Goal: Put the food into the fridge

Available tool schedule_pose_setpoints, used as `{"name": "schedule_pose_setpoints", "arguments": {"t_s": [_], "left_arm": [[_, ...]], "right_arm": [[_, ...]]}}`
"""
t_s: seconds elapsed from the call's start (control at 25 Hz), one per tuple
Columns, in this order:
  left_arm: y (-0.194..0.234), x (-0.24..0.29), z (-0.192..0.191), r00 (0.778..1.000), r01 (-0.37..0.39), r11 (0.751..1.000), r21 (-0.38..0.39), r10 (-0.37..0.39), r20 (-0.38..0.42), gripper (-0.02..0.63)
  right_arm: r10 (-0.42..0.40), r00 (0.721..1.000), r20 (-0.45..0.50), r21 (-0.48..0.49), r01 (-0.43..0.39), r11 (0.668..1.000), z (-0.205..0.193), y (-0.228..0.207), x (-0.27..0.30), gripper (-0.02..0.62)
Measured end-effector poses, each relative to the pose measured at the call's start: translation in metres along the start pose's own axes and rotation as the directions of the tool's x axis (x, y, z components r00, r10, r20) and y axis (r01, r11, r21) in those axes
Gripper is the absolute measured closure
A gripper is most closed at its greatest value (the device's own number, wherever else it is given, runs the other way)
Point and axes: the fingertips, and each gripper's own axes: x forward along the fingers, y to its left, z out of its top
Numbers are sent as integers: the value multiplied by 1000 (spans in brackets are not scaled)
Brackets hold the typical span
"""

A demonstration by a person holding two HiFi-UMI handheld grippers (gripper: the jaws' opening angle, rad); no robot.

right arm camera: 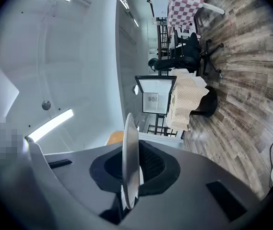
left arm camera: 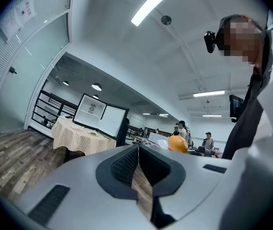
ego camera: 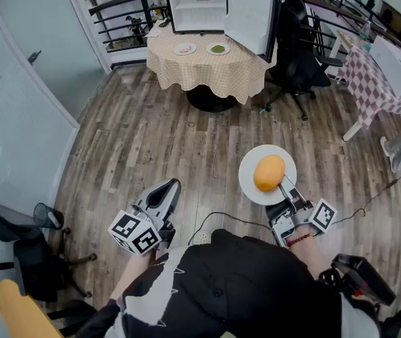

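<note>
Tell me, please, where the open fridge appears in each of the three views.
Head view: fridge at top centre.
Left gripper view: fridge left of centre, at mid-height.
Right gripper view: fridge near the centre, turned sideways.
Shared landmark: the checked-cloth table next to the fridge.

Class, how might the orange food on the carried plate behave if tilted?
The orange food looks rounded and sits loose, so it would probably roll. The plate, pinched only at its rim by the right gripper, likely tips easily.

Orange food (ego camera: 269,172) rests on white plate (ego camera: 250,184) — fridge (ego camera: 199,4) stands open on far table (ego camera: 207,69).
</note>
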Motion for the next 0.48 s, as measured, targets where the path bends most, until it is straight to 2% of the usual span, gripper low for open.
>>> {"name": "schedule_pose_setpoints", "arguments": {"t_s": [0.48], "left_arm": [[49,16,9,1000,6,1000,-4,-6,-3,586]], "right_arm": [[-13,1000,6,-14,13,1000,0,-17,45,571]]}}
